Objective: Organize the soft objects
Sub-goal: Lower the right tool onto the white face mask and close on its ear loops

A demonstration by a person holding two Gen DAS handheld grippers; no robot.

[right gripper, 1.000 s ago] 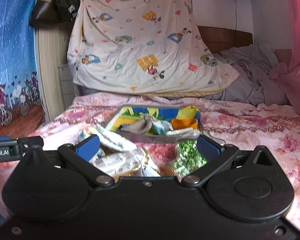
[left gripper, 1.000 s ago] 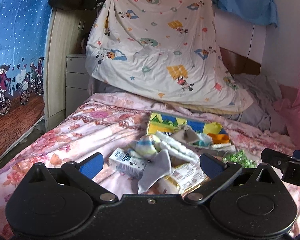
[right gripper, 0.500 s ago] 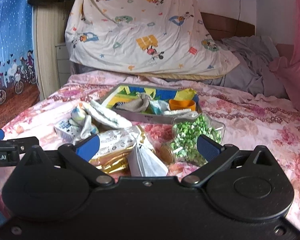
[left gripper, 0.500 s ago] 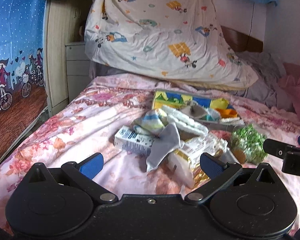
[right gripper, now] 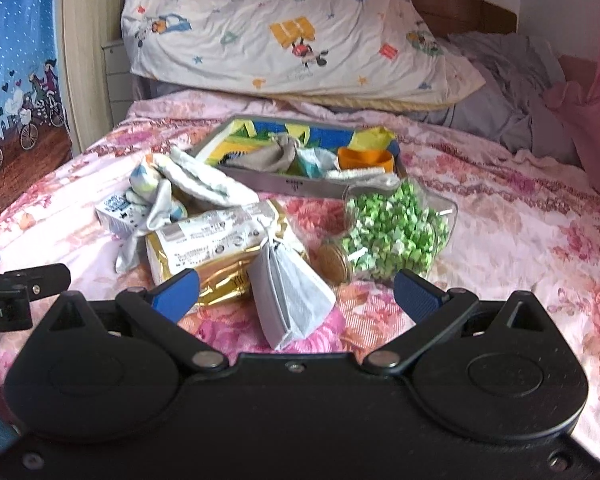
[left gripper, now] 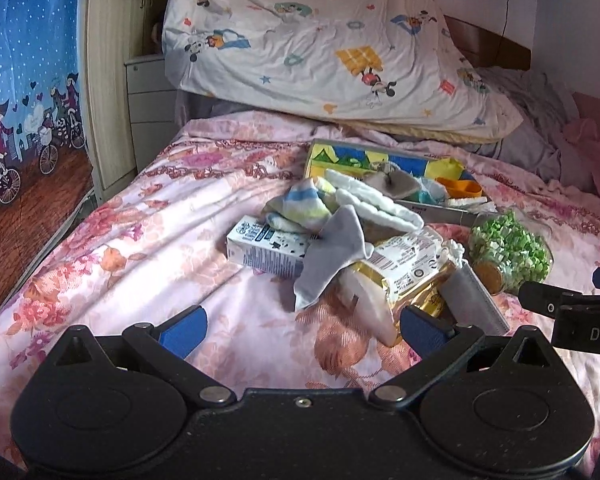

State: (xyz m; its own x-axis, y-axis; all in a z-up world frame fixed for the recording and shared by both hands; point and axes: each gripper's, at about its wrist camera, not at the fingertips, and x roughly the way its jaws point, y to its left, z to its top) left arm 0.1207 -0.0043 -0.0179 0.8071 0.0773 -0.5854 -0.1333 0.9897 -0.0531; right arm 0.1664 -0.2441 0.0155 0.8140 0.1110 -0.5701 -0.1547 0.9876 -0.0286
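Observation:
A heap lies on the floral bedspread: a grey sock (left gripper: 334,254) (right gripper: 152,216) draped over a white carton (left gripper: 260,250) (right gripper: 116,210), a striped sock (left gripper: 300,206), a long white sock (left gripper: 374,200) (right gripper: 208,184), a gold-and-white packet (left gripper: 404,268) (right gripper: 216,248) and a grey face mask (right gripper: 290,296) (left gripper: 470,300). Behind it stands a colourful tray (left gripper: 340,156) (right gripper: 276,184) holding a beige cloth pouch (right gripper: 276,152) and an orange cup (right gripper: 366,160). My left gripper (left gripper: 300,330) is open, just short of the heap. My right gripper (right gripper: 296,294) is open, fingertips either side of the mask.
A clear jar of green paper stars (right gripper: 392,232) (left gripper: 508,250) lies on its side right of the heap. A cartoon-print quilt (left gripper: 332,40) is piled at the bed's head. A bedside cabinet (left gripper: 148,100) and a blue curtain (left gripper: 24,60) stand to the left.
Both grippers have tilted down and come closer to the heap, which now sits larger and lower in both views. The objects have not moved. Both grippers remain open.

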